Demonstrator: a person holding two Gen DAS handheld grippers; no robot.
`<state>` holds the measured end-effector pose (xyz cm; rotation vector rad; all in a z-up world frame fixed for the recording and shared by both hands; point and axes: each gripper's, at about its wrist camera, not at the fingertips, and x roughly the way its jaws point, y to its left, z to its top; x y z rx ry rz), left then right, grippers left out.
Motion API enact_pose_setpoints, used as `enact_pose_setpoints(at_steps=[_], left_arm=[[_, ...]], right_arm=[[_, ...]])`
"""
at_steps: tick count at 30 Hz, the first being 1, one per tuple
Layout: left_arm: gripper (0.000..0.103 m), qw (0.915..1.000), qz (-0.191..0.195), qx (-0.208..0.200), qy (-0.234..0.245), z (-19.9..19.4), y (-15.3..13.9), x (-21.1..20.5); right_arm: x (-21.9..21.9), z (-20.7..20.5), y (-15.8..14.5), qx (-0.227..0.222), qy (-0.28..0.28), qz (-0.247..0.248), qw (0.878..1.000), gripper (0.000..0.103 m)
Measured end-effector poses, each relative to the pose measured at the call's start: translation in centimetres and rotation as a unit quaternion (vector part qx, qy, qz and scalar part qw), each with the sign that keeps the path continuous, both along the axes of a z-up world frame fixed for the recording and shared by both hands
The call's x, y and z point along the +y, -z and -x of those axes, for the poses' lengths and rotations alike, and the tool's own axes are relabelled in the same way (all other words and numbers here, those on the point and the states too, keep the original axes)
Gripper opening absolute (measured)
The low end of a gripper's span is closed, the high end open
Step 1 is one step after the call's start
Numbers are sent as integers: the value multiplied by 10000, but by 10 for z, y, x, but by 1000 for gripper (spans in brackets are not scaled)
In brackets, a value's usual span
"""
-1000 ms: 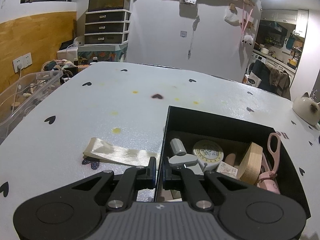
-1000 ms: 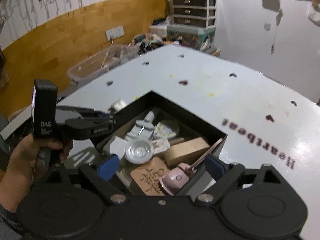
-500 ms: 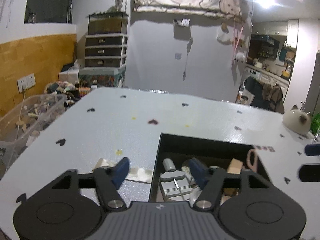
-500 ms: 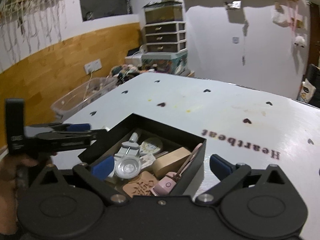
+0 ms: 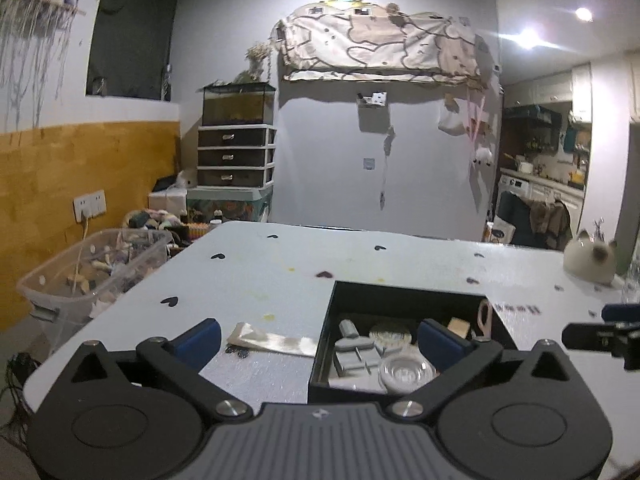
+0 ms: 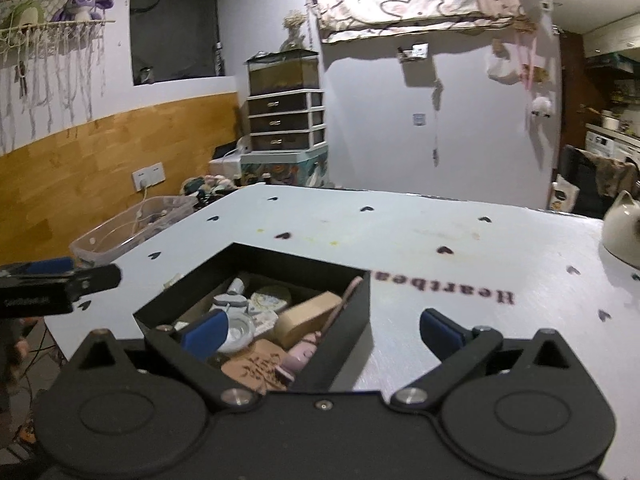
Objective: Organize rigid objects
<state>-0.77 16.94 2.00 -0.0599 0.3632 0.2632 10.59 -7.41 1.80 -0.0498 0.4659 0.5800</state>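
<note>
Cluttered room behind all this: one wood-panelled wall on the left, one stack of three dark drawers [image 5: 237,156] with a glass tank on top, one patterned cloth [image 5: 384,46] hung high on the grey wall. One pale table [image 5: 280,280] dotted with little black hearts fills the foreground, and the right wrist view shows one upside-down "Heartbeat" word printed on it. One black box [image 6: 344,312] sits open on the table, and that's where the rigid stuff is piled: one clear round dish [image 5: 406,372], one grey metal bracket thing [image 5: 354,354], one round dial-face piece [image 6: 272,300], one tan wooden block [image 6: 308,318], one pink pair of scissors [image 6: 340,306] leaning against the box wall, one pink gadget [image 6: 298,356] and one brown engraved coaster [image 6: 256,368]. Could be more buried underneath, can't tell. Just beside the box on its left lies one cream ribbon strip [image 5: 272,342], flat on the table and outside the box. One cat-shaped ceramic pot [image 5: 590,258] sits at the far right edge, and one clear plastic bin [image 5: 92,276] full of odds and ends stands off the table's left side. Two grippers: left gripper [image 5: 320,338] has its jaws opening, now spread wide with nothing pinched between the blue pads, hanging over the box's near edge. Right gripper [image 6: 322,326] is also splayed fully, gripping nothing, above the box's near right corner.
</note>
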Motion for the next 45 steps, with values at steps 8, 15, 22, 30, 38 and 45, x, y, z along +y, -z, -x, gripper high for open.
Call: enact_pose_setpoints(at_steps=[8, 15, 22, 30, 38, 45], left_arm=[[103, 9995, -164, 34, 277, 24, 10, -19], [103, 9993, -165, -3, 332, 38, 14, -25], [103, 9989, -163, -50, 443, 45, 13, -33], [103, 9986, -183, -78, 499, 47, 13, -36], [103, 9984, -234, -71, 511, 47, 13, -37], [103, 9984, -226, -70, 511, 47, 13, -37]], right_arm=[[-14, 30, 14, -130, 271, -192, 9994, 103], [-25, 52, 20, -273, 429, -184, 9985, 103], [-36, 64, 23, -344, 591, -200, 9975, 103], [-40, 68, 23, -392, 656, -195, 9969, 103], [-40, 68, 22, -395, 681, -185, 9967, 103], [-40, 69, 22, -399, 671, -153, 9968, 103]])
